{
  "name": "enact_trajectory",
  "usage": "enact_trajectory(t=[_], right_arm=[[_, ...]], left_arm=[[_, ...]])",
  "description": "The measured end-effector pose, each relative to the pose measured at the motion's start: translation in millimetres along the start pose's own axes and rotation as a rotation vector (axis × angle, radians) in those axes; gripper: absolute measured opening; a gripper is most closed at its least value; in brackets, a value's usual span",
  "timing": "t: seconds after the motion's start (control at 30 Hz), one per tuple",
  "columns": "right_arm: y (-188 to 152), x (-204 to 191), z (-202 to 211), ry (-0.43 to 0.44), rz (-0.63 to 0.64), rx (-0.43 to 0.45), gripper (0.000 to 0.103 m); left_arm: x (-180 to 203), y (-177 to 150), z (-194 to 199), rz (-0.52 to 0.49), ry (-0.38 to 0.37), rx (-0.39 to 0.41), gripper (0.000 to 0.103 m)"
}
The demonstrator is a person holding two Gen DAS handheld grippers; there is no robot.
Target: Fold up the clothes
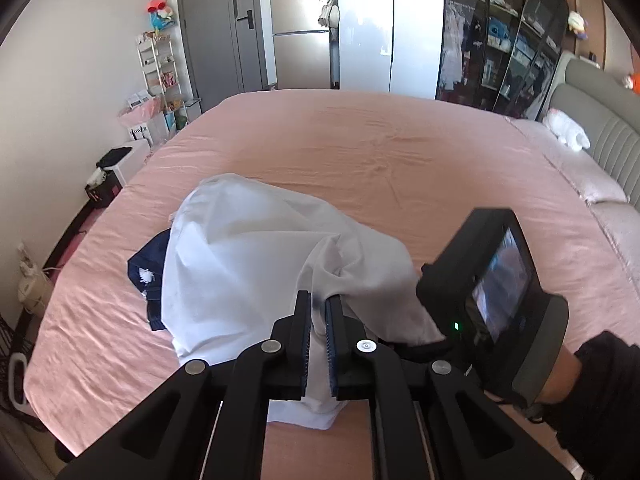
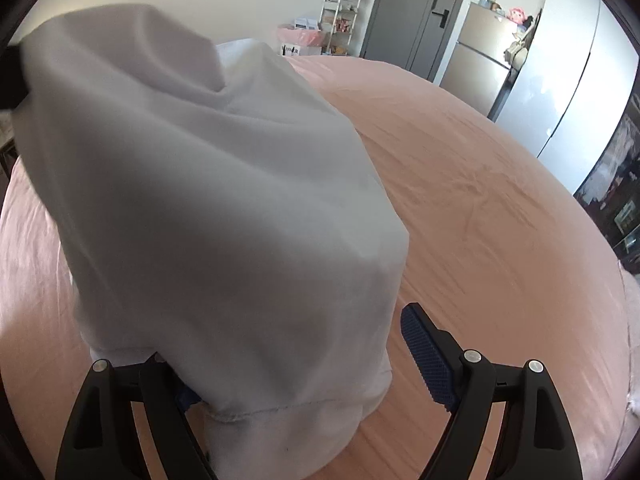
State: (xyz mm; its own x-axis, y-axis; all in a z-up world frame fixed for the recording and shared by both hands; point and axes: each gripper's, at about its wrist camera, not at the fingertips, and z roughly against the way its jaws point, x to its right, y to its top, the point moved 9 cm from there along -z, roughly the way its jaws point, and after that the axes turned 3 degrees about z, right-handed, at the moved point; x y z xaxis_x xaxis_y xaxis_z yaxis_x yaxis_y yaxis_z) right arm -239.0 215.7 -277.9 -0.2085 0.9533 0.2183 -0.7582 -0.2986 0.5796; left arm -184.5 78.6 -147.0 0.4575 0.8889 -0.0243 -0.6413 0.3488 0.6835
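Pink-sheeted bed (image 1: 360,148) fills the room's middle; fridge (image 1: 302,40), grey door (image 1: 216,28) and a wire shelf (image 1: 158,64) along the far wall. Left hand-held gripper (image 1: 319,320) pinches the white garment (image 1: 248,264), lifted near-left over a navy item (image 1: 150,264). Right hand-held gripper (image 2: 296,364) stands spread wide, cloth draped over its left finger.

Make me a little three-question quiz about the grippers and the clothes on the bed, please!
1. True or false: the left gripper is pinching the white garment.
2. What colour is the bed sheet?
A green B pink C black
3. Fill in: the right gripper has its jaws spread ____.

Key: 1 true. 2 B. 3 open; the white cloth drapes over its left finger, not clamped.
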Motion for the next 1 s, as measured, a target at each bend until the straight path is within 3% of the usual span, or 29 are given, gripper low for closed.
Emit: enact_trajectory(t=[0.1, 0.13, 0.17, 0.2, 0.23, 0.37, 0.47, 0.7, 1.0], right_arm=[[4.9, -0.9, -12.5, -0.011, 0.026, -0.001, 0.084], [5.5, -1.0, -16.1, -0.004, 0.025, -0.003, 0.075], [5.7, -0.7, -18.4, 0.006, 0.014, -0.007, 0.058], [5.8, 0.0, -19.7, 0.014, 0.002, -0.009, 0.049], [6.0, 2.1, -17.6, 0.018, -0.01, -0.003, 0.034], [6.6, 10.6, -9.3, 0.032, -0.058, 0.023, 0.017], [7.2, 17.0, -3.0, 0.043, -0.094, 0.042, 0.012], [14.4, 31.0, 22.0, 0.101, -0.211, 0.084, 0.01], [59.9, 62.1, 78.8, 0.221, -0.375, 0.237, 0.01]], left_arm=[[-11.9, -10.6, 1.1, 0.031, 0.002, -0.006, 0.006], [-17.3, -13.4, 1.5, 0.058, -0.002, -0.009, 0.006], [-24.3, -15.2, 2.4, 0.092, -0.007, -0.01, 0.006], [-30.6, -17.3, 2.6, 0.123, -0.012, -0.013, 0.006], [-34.6, -19.2, 2.0, 0.143, -0.015, -0.016, 0.006], [-44.9, -28.7, -5.6, 0.162, 0.011, -0.043, 0.006], [-46.0, -35.3, -12.6, 0.149, 0.027, -0.054, 0.006], [-38.5, -52.2, -32.7, 0.121, 0.027, -0.096, 0.006], [-39.8, -55.1, -54.2, 0.187, 0.02, -0.092, 0.006]])
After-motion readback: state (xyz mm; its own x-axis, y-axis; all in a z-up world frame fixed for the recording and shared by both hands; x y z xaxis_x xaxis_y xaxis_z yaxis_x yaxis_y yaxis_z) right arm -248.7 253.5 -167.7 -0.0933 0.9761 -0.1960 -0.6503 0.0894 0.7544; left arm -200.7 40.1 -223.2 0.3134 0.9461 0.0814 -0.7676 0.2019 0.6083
